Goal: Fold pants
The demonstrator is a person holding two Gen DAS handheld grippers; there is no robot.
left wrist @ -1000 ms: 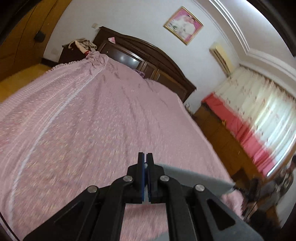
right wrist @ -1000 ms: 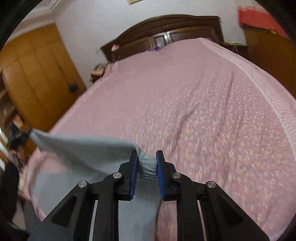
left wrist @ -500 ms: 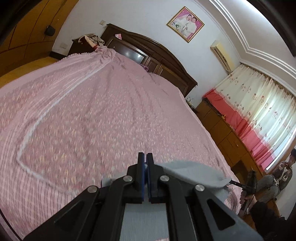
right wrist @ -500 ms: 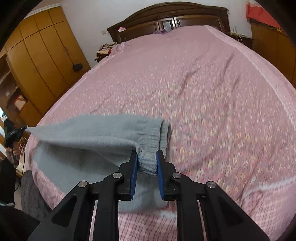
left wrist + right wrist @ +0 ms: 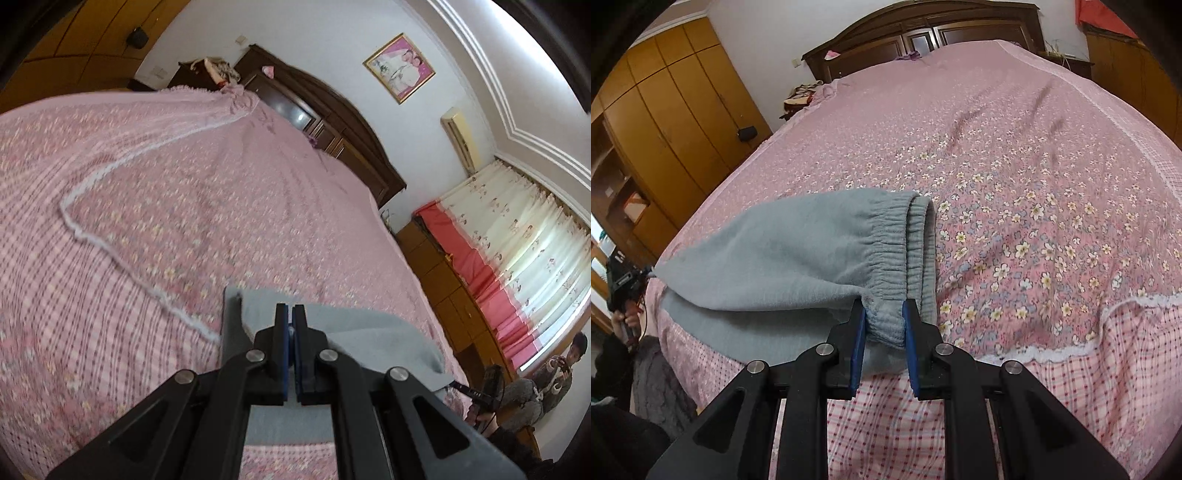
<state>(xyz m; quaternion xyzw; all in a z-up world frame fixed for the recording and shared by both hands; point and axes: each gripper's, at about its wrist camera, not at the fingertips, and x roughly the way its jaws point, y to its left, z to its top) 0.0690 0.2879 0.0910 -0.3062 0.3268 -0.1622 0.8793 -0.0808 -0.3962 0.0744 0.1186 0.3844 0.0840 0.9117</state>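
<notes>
While both grippers [image 5: 290, 314] [image 5: 884, 308] clamp pants [image 5: 798, 251]: waistband near bed's [image 5: 1052, 155] foot edge, bedspread beyond.

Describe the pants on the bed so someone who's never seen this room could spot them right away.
Start at the big bed with its pink flowered cover. Near its foot edge lie the pants, pinched at the gathered waistband by the right tongs. They are the only plain grey-blue fleece on all that pink print.
</notes>
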